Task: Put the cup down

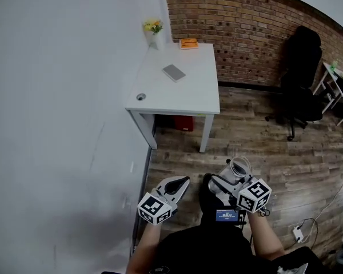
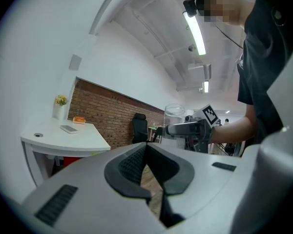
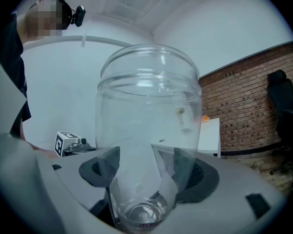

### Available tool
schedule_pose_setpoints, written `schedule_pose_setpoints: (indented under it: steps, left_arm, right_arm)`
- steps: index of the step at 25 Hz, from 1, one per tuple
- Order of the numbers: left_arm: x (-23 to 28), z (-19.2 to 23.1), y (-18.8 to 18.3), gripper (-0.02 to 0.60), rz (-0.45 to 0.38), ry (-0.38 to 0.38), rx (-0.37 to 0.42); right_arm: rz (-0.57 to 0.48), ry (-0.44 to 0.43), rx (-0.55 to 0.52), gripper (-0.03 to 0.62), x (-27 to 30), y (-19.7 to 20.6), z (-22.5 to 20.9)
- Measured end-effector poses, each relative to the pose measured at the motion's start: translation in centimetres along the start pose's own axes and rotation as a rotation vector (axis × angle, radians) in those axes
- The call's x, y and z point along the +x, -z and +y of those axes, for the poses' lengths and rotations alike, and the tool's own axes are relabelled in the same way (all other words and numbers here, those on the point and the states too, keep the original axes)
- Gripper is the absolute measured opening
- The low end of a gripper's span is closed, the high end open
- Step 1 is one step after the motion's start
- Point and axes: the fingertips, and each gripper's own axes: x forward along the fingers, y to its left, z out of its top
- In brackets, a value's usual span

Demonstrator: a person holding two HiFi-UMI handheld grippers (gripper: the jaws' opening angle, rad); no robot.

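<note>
While the person is standing well apart from the white table [image 1: 183,96], the right gripper [image 1: 228,180] is clamping the clear cup [image 1: 239,167] upright (gripped low, near its base) above the wooden floor [image 1: 263,147]. The left gripper [image 1: 182,182] is carrying nothing, its jaws pressed together.

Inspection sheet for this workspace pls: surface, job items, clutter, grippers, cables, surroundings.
Surface: white table, mostly bare, ahead of the person.
Job's things: clear cup, held over the floor, not yet on the table.
Clutter: flower vase, orange item and grey flat item on the table; red box beneath it.
Grippers: right hand-held gripper shut on the cup near its base; left hand-held gripper shut, empty.
Cables: white cable with power strip on the floor at right.
Surroundings: brick wall, black office chair, wood floor.
</note>
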Motion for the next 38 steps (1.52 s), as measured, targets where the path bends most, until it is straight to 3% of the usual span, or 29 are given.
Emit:
schedule_pose_setpoints:
  steps: [6,15,20,29,33,38]
  left_arm:
    - [6.2,7.4,-2.0,0.009,-0.032,-0.014,0.005]
    - [19.0,19.1,-8.1,0.009,-0.055,-0.034,0.06]
    - [23.1,23.7,-9.9,0.009,-0.053,-0.052,0.05]
    - [23.8,28.1,-9.8,0.009,-0.012,-0.108,0.025]
    - [24.5,28.7,-9.3,0.009,0.018,-0.073,0.026]
    - [26.3,29.2,-11.3,0.009,-0.017,-0.025,0.02]
  right_arm:
    - [0.004,-0.048,0.015,0.354,7.8,-2.3,-7.7]
    - [0.047,-0.115,-0.019,0.354,17.8,-8.8,-20.3]
    - [0.038,-0.133,-0.004,0.354,22.3,-11.8,-25.8]
    - [0.063,-0.148,0.001,0.354,27.2,-13.5,-29.0]
    - [0.047,-0.136,0.032,0.354,28.1,-13.6,-29.1]
    - [-0.012,-0.111,0.094,0.354,28.6,-15.5,-29.6]
